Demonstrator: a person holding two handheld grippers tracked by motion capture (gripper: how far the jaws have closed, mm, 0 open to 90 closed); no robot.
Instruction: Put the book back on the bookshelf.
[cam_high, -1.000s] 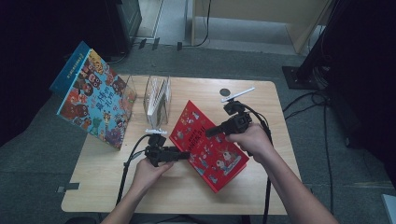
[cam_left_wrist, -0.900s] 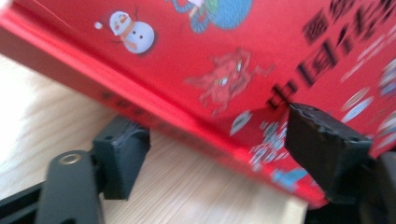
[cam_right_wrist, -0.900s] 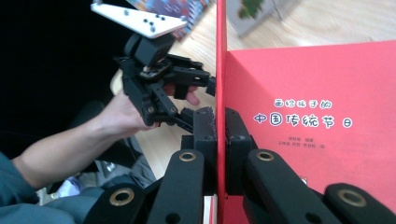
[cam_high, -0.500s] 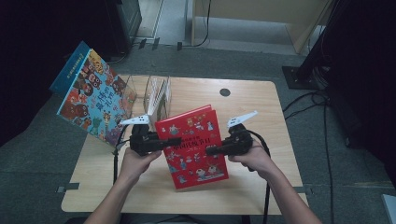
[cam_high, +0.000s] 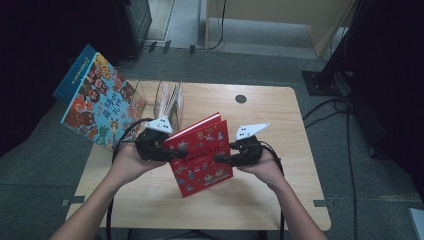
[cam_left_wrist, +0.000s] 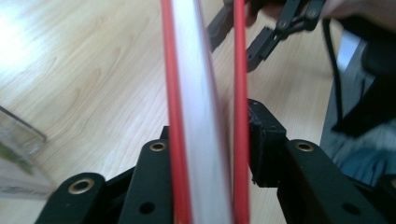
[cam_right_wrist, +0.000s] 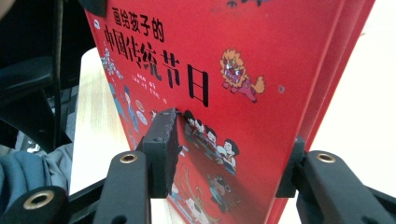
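Note:
A red picture book (cam_high: 202, 155) with black characters on its cover hangs tilted above the wooden table (cam_high: 280, 190), held between both hands. My left gripper (cam_high: 177, 150) is shut on its left edge; its jaws closed there within the last second. In the left gripper view the book (cam_left_wrist: 201, 116) runs edge-on between the jaws of the left gripper (cam_left_wrist: 212, 130), with the right gripper (cam_left_wrist: 275, 28) beyond. My right gripper (cam_high: 220, 159) straddles the right edge. Its jaws have just been opening, and the book (cam_right_wrist: 243, 93) stands loosely between the jaws of the right gripper (cam_right_wrist: 229, 140).
A large blue picture book (cam_high: 97, 102) leans at the table's far left corner. Beside it stands a clear rack (cam_high: 167, 97) holding thin books. A round cable hole (cam_high: 240, 98) sits near the far edge. A black stand base (cam_high: 325, 80) and cables lie on the floor at the right.
The book came up off the table and turned more upright. My left gripper rose and closed on its left edge. My right gripper sank to the right edge and its jaws widened.

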